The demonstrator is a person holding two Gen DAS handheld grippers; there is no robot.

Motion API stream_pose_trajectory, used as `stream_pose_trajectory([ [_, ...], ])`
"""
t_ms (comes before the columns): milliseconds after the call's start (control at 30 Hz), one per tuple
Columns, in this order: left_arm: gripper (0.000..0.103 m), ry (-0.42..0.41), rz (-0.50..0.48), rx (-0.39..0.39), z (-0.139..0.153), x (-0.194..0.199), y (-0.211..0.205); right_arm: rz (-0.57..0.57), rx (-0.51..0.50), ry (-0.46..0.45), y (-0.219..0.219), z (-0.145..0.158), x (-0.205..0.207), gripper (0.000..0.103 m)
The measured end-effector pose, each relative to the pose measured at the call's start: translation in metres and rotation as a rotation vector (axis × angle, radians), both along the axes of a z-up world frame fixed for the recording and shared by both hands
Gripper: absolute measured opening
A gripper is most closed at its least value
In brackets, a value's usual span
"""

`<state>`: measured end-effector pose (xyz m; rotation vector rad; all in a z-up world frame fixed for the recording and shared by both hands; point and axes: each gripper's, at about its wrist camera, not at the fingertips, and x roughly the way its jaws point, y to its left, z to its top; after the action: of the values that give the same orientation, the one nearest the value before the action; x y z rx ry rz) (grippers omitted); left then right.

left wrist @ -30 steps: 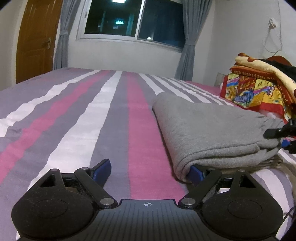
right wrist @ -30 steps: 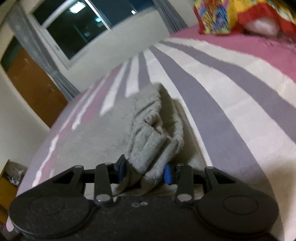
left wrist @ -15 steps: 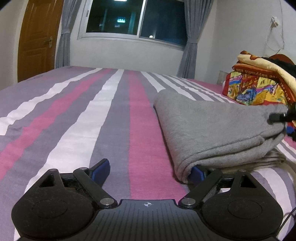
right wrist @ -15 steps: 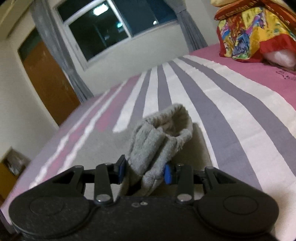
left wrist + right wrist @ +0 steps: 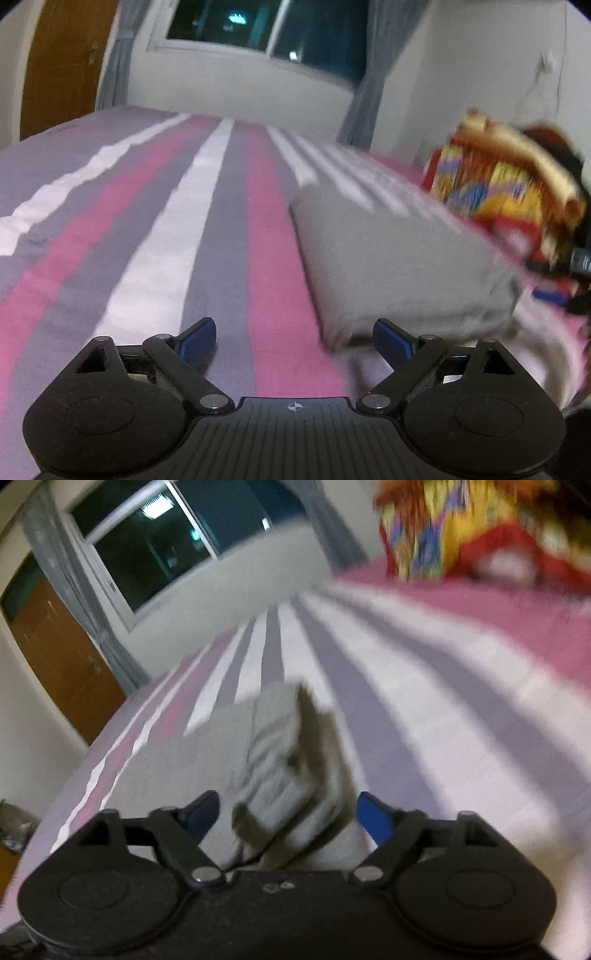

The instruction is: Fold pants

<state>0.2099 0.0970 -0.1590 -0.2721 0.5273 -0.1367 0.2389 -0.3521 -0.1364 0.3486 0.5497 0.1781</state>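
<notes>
Across the lower middle of the right wrist view, the right gripper (image 5: 286, 812) now stands with its blue pads spread wide, where half a second ago they were pinched on the bunched edge of the gray pants (image 5: 273, 760). That thick roll of cloth lies loose between the pads, touching neither as far as the blur lets me judge. So the grip has just been let go, and the folded edge has been laid down on the striped bedspread (image 5: 424, 709).

From the left wrist view, the pants (image 5: 391, 258) sit right of centre as a flat, layered bundle, its near corner just beside the right-hand pad. The left gripper (image 5: 295, 334) is spread too, with nothing between its pads but pink and gray stripes, as it was a second ago. Its view has swung and blurred, and the bundle looks a touch further off than before, so this hand seems to be drawing back as well.

Far right in that frame, the other tool shows only as a dark smear in front of the colourful blanket pile (image 5: 506, 184).

With both tools free and the bundle resting compact on the bed, I would judge the fold finished or very nearly so; at most a tidy press remains.
</notes>
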Motion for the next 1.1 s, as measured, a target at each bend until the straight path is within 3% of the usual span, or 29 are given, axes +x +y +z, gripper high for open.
stream_pose_trajectory([
  [100, 0.091, -0.028, 0.018, -0.035, 0.011, 0.026, 0.001, 0.037, -0.052, -0.036, 0.002, 0.015, 0.006, 0.082],
  [167, 0.091, 0.037, -0.031, -0.039, 0.004, 0.053, -0.008, 0.056, -0.114, -0.019, 0.012, 0.013, 0.019, 0.08],
  [233, 0.094, 0.175, -0.104, 0.013, -0.014, 0.081, -0.02, 0.046, -0.211, 0.089, 0.023, -0.006, 0.041, 0.081],
  [267, 0.096, 0.183, -0.114, 0.025, -0.016, 0.088, -0.02, 0.034, -0.243, 0.157, 0.022, -0.018, 0.051, 0.082],
  [367, 0.096, 0.142, -0.106, 0.028, 0.001, 0.104, -0.016, 0.026, -0.189, 0.185, 0.007, -0.011, 0.062, 0.089],
  [433, 0.096, 0.107, -0.116, 0.017, 0.011, 0.121, -0.015, 0.036, -0.202, 0.111, 0.006, 0.006, 0.063, 0.085],
  [533, 0.096, 0.135, -0.135, 0.057, 0.01, 0.159, -0.024, 0.072, -0.177, 0.039, 0.012, 0.023, 0.083, 0.086],
  [600, 0.1, 0.245, -0.176, 0.099, -0.008, 0.188, -0.034, 0.102, -0.213, 0.066, 0.022, 0.017, 0.103, 0.087],
  [667, 0.103, 0.253, -0.173, 0.093, -0.009, 0.2, -0.035, 0.121, -0.324, 0.204, 0.031, -0.012, 0.131, 0.089],
  [700, 0.102, 0.239, -0.175, 0.09, -0.004, 0.203, -0.034, 0.127, -0.312, 0.245, 0.029, -0.02, 0.139, 0.092],
  [733, 0.103, 0.196, -0.177, 0.088, 0.003, 0.204, -0.034, 0.128, -0.268, 0.249, 0.024, -0.019, 0.144, 0.093],
  [800, 0.103, 0.146, -0.181, 0.082, 0.011, 0.215, -0.033, 0.131, -0.273, 0.169, 0.025, -0.005, 0.142, 0.087],
  [900, 0.103, 0.218, -0.167, 0.163, -0.004, 0.251, -0.044, 0.151, -0.252, 0.088, 0.03, 0.003, 0.151, 0.085],
  [967, 0.103, 0.244, -0.164, 0.164, -0.012, 0.264, -0.048, 0.153, -0.35, 0.181, 0.04, -0.018, 0.175, 0.091],
  [1033, 0.103, 0.218, -0.166, 0.177, -0.005, 0.268, -0.053, 0.143, -0.29, 0.225, 0.034, -0.026, 0.188, 0.097],
  [1100, 0.103, 0.194, -0.172, 0.22, -0.003, 0.269, -0.059, 0.136, -0.266, 0.176, 0.032, -0.015, 0.181, 0.095],
])
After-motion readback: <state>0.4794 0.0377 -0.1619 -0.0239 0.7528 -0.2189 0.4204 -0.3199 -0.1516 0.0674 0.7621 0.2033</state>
